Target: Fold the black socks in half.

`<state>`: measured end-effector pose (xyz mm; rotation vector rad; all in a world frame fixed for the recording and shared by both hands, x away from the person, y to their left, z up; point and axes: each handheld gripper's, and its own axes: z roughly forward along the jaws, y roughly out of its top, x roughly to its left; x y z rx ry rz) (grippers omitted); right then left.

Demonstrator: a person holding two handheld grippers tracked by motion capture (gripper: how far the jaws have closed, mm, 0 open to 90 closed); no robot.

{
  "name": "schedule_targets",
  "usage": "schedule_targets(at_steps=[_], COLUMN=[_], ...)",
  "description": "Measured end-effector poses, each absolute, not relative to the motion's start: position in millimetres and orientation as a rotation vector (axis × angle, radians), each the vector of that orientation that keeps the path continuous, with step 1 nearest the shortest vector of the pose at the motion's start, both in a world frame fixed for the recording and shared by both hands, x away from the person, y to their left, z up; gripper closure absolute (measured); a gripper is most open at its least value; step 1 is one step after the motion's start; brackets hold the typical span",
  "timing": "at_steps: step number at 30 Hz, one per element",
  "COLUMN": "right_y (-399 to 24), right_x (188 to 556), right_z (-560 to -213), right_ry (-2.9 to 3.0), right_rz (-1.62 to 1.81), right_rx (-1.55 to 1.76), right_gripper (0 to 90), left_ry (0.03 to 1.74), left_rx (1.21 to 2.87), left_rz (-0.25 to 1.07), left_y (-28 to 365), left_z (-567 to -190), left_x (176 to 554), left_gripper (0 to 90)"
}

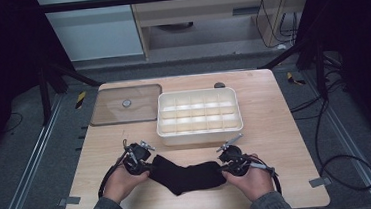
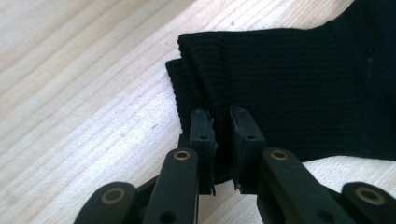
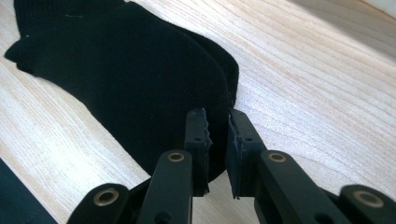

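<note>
A black sock [image 1: 186,177] lies flat on the wooden table [image 1: 286,141] near its front edge, stretched between my two grippers. At the sock's left end my left gripper [image 1: 148,167] is shut on the ribbed cuff. In the left gripper view the pads [image 2: 203,126] pinch the cuff's edge, and the sock [image 2: 289,93] shows two stacked layers there. My right gripper [image 1: 224,167] holds the rounded toe end. In the right gripper view its jaws [image 3: 218,123] are shut on the edge of the sock [image 3: 130,70].
A white box [image 1: 200,133] divided into several compartments stands just behind the sock, at the table's middle. A clear brownish lid [image 1: 126,104] with a round knob lies at the back left. A small dark object [image 1: 219,85] sits behind the box.
</note>
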<state>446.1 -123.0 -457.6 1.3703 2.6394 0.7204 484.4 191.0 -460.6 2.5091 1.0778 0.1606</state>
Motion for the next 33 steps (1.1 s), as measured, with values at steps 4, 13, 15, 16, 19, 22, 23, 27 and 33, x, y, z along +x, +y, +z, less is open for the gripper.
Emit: schedule_targets(at_steps=[4, 13, 15, 16, 19, 22, 23, 27, 33], right_y=[-122.1, -118.0, -115.7, -114.9, -112.5, -108.5, -107.9, -104.4, -102.1], right_x=[446.3, 445.5, 444.9, 444.7, 444.7, 444.0, 444.0, 443.7, 443.5], right_z=[-455.9, -458.1, -458.6, -459.1, -460.7, -461.9, -462.1, -462.4, -463.0], right_ry=[2.641, 2.639, 2.641, 2.645, 2.648, 2.653, 2.656, 2.665, 2.670], right_rz=[0.730, 0.770, 0.792, 0.805, 0.818, 0.832, 0.834, 0.852, 0.869], right_rx=[1.359, 1.345, 1.337, 1.332, 1.329, 1.330, 1.323, 1.312, 1.308], right_gripper=[80.1, 80.1, 80.0, 80.0, 79.9, 79.9, 79.9, 79.8, 79.8], left_ry=[1.070, 1.022, 1.011, 1.010, 0.989, 0.954, 0.941, 0.899, 0.861], left_rx=[2.489, 2.455, 2.446, 2.442, 2.431, 2.429, 2.433, 2.446, 2.471], left_rz=[0.170, 0.197, 0.203, 0.202, 0.207, 0.215, 0.217, 0.220, 0.221], left_y=[192.2, 194.7, 195.1, 195.0, 193.4, 188.9, 186.6, 177.5, 165.9], left_z=[-451.6, -428.4, -423.5, -420.9, -414.0, -406.4, -403.9, -398.3, -395.3], left_x=[484.1, 478.3, 476.9, 475.9, 473.3, 470.0, 468.8, 464.8, 461.5], left_gripper=[80.6, 80.7, 80.6, 80.6, 80.6, 80.7, 80.7, 80.7, 80.7])
